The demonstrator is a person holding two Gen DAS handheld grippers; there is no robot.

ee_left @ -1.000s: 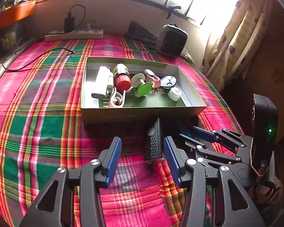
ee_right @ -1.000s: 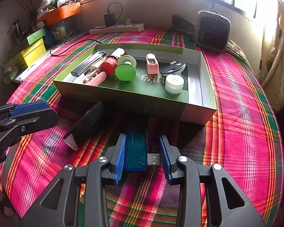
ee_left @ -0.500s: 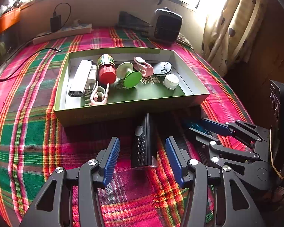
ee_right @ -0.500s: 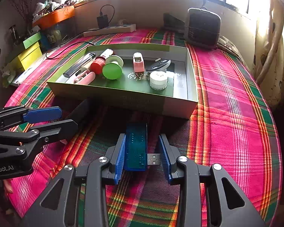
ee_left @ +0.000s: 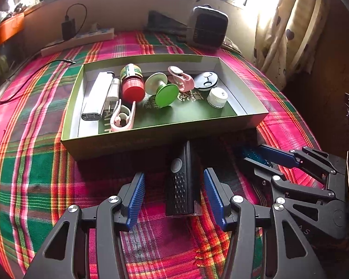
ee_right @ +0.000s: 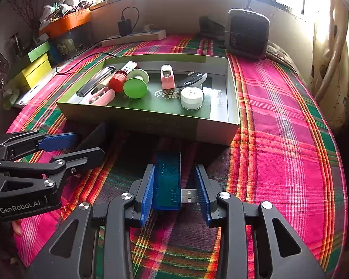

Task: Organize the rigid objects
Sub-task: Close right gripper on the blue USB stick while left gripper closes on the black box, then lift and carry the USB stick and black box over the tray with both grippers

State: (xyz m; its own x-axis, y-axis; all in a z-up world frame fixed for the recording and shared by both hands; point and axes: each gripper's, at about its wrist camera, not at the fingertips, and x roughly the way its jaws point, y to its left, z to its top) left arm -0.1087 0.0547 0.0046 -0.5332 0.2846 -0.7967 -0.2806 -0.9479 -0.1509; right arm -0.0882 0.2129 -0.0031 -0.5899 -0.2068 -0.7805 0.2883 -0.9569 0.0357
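One tray [ee_left: 151, 143], two hand-held grippers [ee_left: 173, 194]

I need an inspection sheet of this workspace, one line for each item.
Surface: plaid cloth, mostly bare.
Job's things: green tray holds small items; black device and blue USB device lie before it.
Clutter: nothing seen.
Grippers: left hand-held gripper open around the black device, not touching; right hand-held gripper shut on the blue USB device.
Cables: black cable on cloth; power strip behind.
Surroundings: heater, curtain, window.
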